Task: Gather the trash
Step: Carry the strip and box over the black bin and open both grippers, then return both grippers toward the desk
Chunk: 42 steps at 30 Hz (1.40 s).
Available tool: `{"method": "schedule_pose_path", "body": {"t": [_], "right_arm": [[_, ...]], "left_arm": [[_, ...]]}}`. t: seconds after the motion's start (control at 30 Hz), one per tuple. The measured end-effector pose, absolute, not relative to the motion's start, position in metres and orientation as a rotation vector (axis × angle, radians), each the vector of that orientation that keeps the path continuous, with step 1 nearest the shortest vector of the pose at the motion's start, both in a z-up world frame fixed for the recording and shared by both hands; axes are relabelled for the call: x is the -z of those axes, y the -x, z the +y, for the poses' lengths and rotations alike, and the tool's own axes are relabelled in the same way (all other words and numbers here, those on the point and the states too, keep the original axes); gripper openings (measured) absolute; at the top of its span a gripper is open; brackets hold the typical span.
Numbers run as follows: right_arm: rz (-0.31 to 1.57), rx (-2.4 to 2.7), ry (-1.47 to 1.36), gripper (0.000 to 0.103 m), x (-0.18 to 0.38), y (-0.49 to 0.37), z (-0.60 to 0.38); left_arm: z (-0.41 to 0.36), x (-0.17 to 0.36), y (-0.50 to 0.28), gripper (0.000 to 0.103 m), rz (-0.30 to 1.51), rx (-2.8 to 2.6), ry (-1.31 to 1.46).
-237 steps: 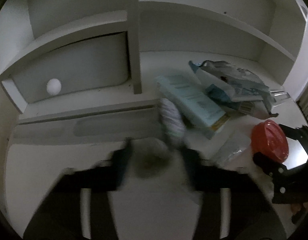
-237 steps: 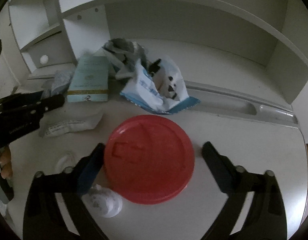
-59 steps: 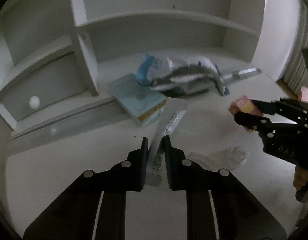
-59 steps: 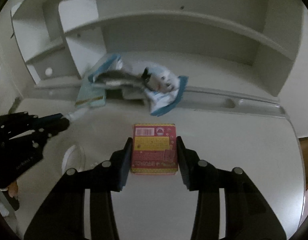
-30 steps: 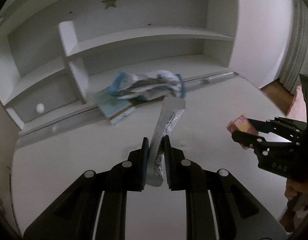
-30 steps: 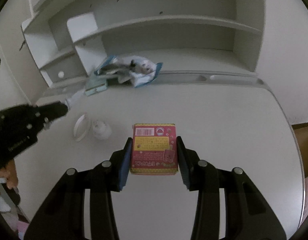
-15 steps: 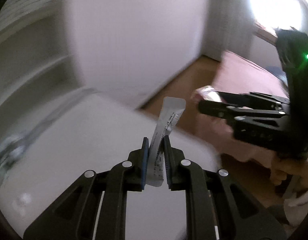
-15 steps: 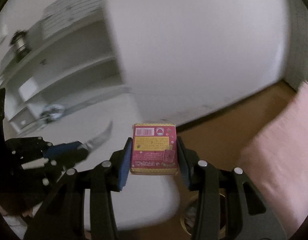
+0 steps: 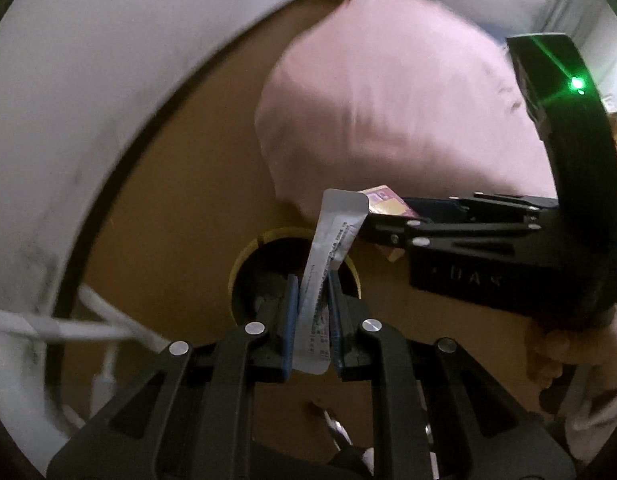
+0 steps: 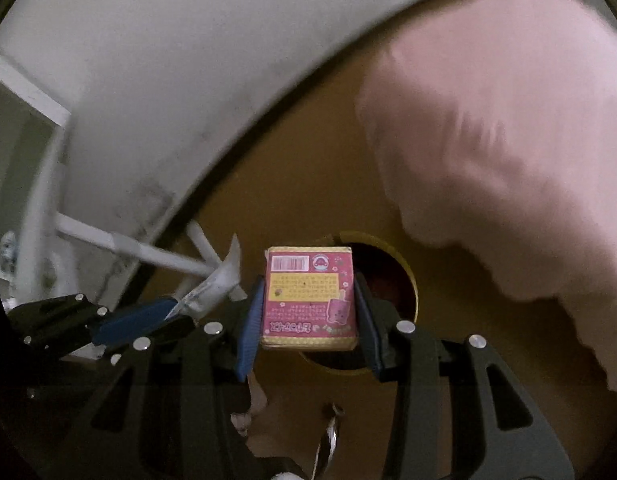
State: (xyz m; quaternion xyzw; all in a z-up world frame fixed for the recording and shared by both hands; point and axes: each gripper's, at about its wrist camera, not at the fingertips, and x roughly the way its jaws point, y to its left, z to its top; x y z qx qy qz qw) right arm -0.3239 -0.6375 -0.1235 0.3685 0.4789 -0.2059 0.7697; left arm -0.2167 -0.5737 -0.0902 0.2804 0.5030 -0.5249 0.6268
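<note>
My left gripper (image 9: 313, 280) is shut on a long silver sachet wrapper (image 9: 328, 264) that sticks up between the blue pads. Below it on the floor stands a round bin (image 9: 244, 256) with a yellow rim and a dark inside. My right gripper (image 10: 308, 280) is shut on a small pink and yellow box (image 10: 309, 296), held just over the bin (image 10: 408, 276). In the left wrist view the right gripper (image 9: 384, 210) reaches in from the right with the pink box (image 9: 384, 202). The right wrist view shows the left gripper (image 10: 180, 308) at the left with the wrapper (image 10: 220, 276).
A brown wooden floor (image 9: 180, 200) lies below. A pink bedcover (image 9: 388, 92) hangs close to the right of the bin. A white wall (image 9: 88, 80) curves along the left, with white furniture legs (image 10: 124, 244) near its base. A hand (image 9: 564, 352) holds the right gripper.
Both grippers have swung away from the white desk and down toward the floor, each keeping its item. The bin has come into view beneath them.
</note>
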Motion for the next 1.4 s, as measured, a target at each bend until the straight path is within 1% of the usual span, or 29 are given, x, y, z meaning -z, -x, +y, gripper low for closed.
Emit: {"method": "schedule_pose_path", "body": {"t": [0.1,0.17,0.23,0.43,0.57,0.6,0.63,0.67,0.7,0.73,0.83,0.93,1.0,1.03,1.13,1.17,1.27,1.4], "right_arm": [[1.079,0.461,-0.890,0.042,0.172,0.324,-0.645],[1.131,0.463,-0.916,0.042,0.201,0.318,-0.648],[1.156,0.455,-0.940,0.042,0.216,0.317,-0.650],[1.170,0.453,-1.014,0.042,0.240,0.315,-0.660],[1.159,0.450,-1.054,0.043,0.250,0.316,-0.668],[1.154,0.453,-1.060,0.043,0.251,0.317,-0.670],[1.139,0.462,-1.075,0.046,0.251,0.319,-0.673],[1.124,0.465,-1.089,0.067,0.250,0.320,-0.673],[1.101,0.466,-1.109,0.080,0.249,0.322,-0.675],[1.079,0.474,-1.117,0.091,0.247,0.325,-0.678],[1.021,0.543,-1.083,0.091,0.226,0.334,-0.690],[0.932,0.669,-1.041,0.091,0.189,0.348,-0.701],[0.817,0.796,-0.895,0.093,0.137,0.356,-0.700],[0.752,0.842,-0.801,0.096,0.111,0.359,-0.695],[0.525,0.924,-0.463,0.096,0.025,0.358,-0.650],[0.497,0.908,-0.415,0.096,0.013,0.354,-0.638],[0.476,0.775,-0.332,0.096,-0.016,0.331,-0.594],[0.540,0.570,-0.297,0.096,-0.027,0.283,-0.532]], "left_arm": [[-0.584,0.145,0.215,0.013,1.232,1.130,-0.700],[-0.591,0.168,0.206,0.013,1.280,1.102,-0.715],[-0.591,0.183,0.205,0.013,1.307,1.083,-0.722],[-0.596,0.200,0.211,0.013,1.387,1.062,-0.679],[-0.595,0.206,0.206,0.013,1.385,1.062,-0.652],[-0.597,0.209,0.203,0.015,1.391,1.059,-0.631],[-0.598,0.211,0.203,0.034,1.399,1.056,-0.606],[-0.598,0.212,0.204,0.081,1.411,1.054,-0.577],[-0.597,0.209,0.205,0.097,1.405,1.048,-0.562],[-0.596,0.205,0.207,0.097,1.378,1.047,-0.551],[-0.592,0.188,0.216,0.097,1.291,1.085,-0.568],[-0.585,0.145,0.226,0.097,1.149,1.120,-0.551],[-0.572,0.091,0.238,0.097,0.962,1.143,-0.482],[-0.559,0.056,0.244,0.097,0.850,1.160,-0.441],[-0.523,-0.010,0.250,0.097,0.659,1.172,-0.390],[-0.505,-0.031,0.246,0.097,0.604,1.151,-0.377],[-0.445,-0.068,0.217,0.097,0.533,0.988,-0.360],[-0.358,-0.079,0.165,0.097,0.580,0.765,-0.270]]}}
